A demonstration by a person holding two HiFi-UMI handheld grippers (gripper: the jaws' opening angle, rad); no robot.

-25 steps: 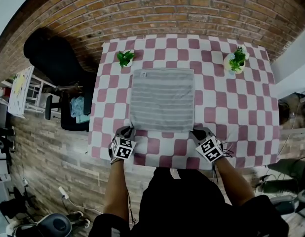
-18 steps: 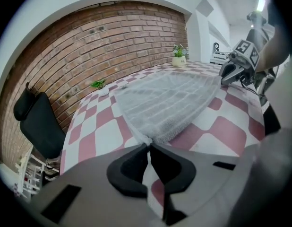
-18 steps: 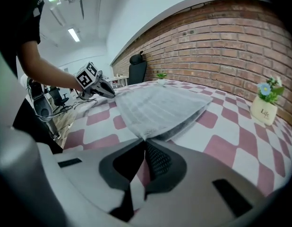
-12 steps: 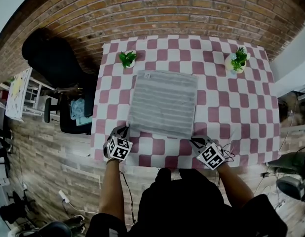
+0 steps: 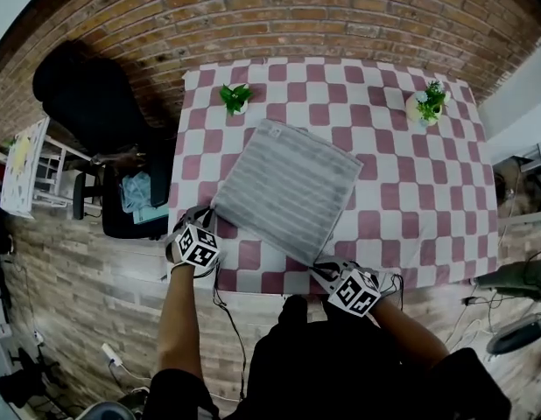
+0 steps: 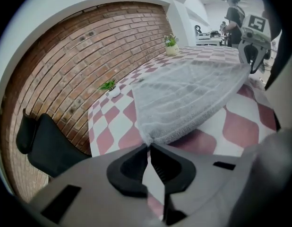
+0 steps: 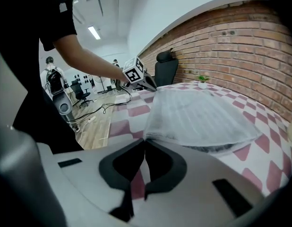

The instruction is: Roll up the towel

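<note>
**Both grippers pinching the towel's near corners**

The pink-and-white checked table (image 5: 411, 191) is standing against a brick wall (image 5: 297, 7). The grey striped towel (image 5: 288, 191) is lying unrolled and skewed across the table's middle, with its near edge lifting a little off the surface. The left gripper (image 5: 211, 221) is clamping the towel's near left corner, jaws closed tight on the fabric. The right gripper (image 5: 319, 270) is gripping the near right corner the same way. The left potted plant (image 5: 236, 97) and right potted plant (image 5: 427, 103) are sitting at the far corners.
</note>
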